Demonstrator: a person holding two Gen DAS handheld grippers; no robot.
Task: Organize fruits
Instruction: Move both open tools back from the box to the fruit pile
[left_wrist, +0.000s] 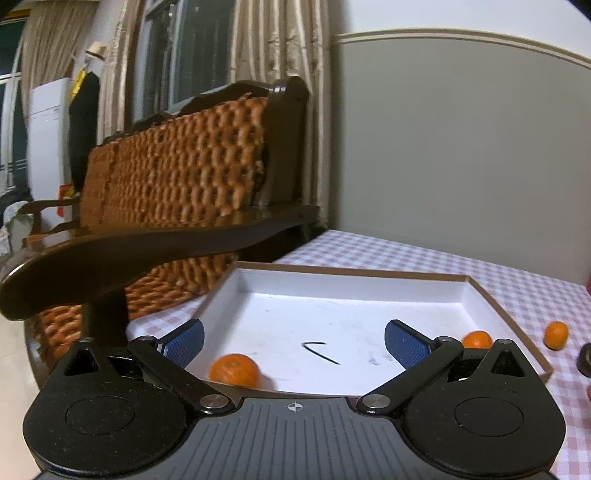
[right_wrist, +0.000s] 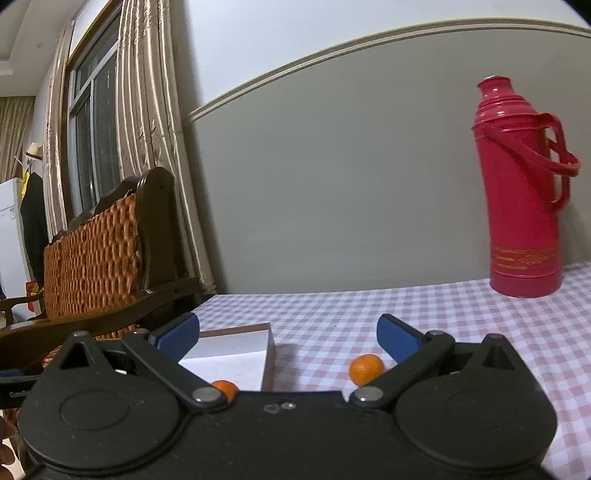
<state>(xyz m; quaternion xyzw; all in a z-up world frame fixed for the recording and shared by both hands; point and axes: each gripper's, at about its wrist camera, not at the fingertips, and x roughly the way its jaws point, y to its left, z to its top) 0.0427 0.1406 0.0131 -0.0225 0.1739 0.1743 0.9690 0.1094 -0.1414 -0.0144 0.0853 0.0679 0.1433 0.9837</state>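
A shallow white box (left_wrist: 484, 295) with a brown rim lies on the checked tablecloth. Two small oranges lie inside it: one near the front left (left_wrist: 234, 369), one at the right wall (left_wrist: 476, 339). A third orange (left_wrist: 556, 335) lies on the cloth right of the box. My left gripper (left_wrist: 294, 341) is open and empty, above the box's near edge. My right gripper (right_wrist: 288, 338) is open and empty, above the cloth. In the right wrist view, the box (right_wrist: 236, 350) is at lower left with an orange (right_wrist: 225, 389) in it. The loose orange (right_wrist: 366, 369) lies near the right finger.
A red thermos (right_wrist: 524, 184) stands at the back right of the table, near the grey wall. A dark wooden chair with a woven back (left_wrist: 177, 166) stands at the table's left side. A dark object (left_wrist: 584, 363) shows at the right edge.
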